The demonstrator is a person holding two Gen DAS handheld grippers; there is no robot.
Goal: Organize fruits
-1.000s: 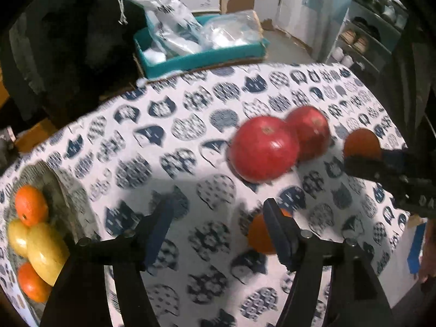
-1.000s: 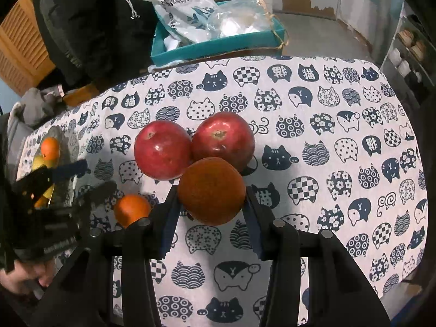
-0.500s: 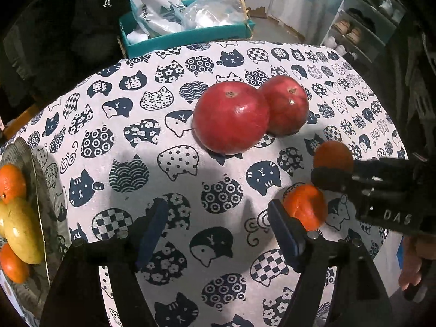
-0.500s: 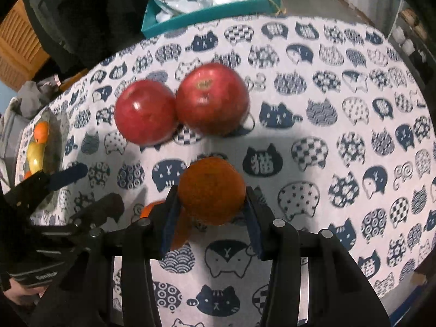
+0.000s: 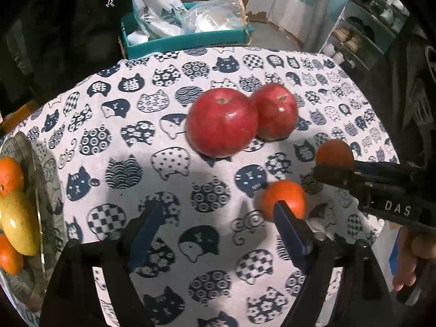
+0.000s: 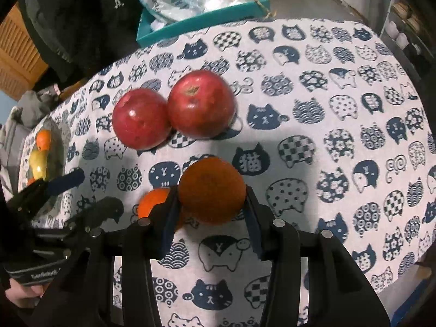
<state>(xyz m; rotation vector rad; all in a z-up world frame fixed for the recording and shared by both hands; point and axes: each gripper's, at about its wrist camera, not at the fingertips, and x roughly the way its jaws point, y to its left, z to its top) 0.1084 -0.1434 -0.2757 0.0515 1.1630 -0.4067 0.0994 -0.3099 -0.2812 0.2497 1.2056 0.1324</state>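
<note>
While fruit waits: two apples (image 5: 222, 125) touching, mid-table.
Right gripper (image 6: 211, 207): clamped on an orange (image 6: 212, 189).
Left gripper (image 5: 218, 218): fingers apart, loose tangerine (image 5: 283, 199) just beside its right finger.
Next: likely centre, then close; bowl (image 5: 51, 190) far left.

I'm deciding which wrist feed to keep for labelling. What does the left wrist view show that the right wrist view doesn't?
Only the left wrist view: the shoe rack and the loose tangerine nearly whole, beside the open left gripper.

Only the right wrist view: the held orange seen whole, clamped between the right gripper fingers, and the wooden slats.

Both: two red apples touching, the cat tablecloth, the teal box and the fruit plate.
</note>
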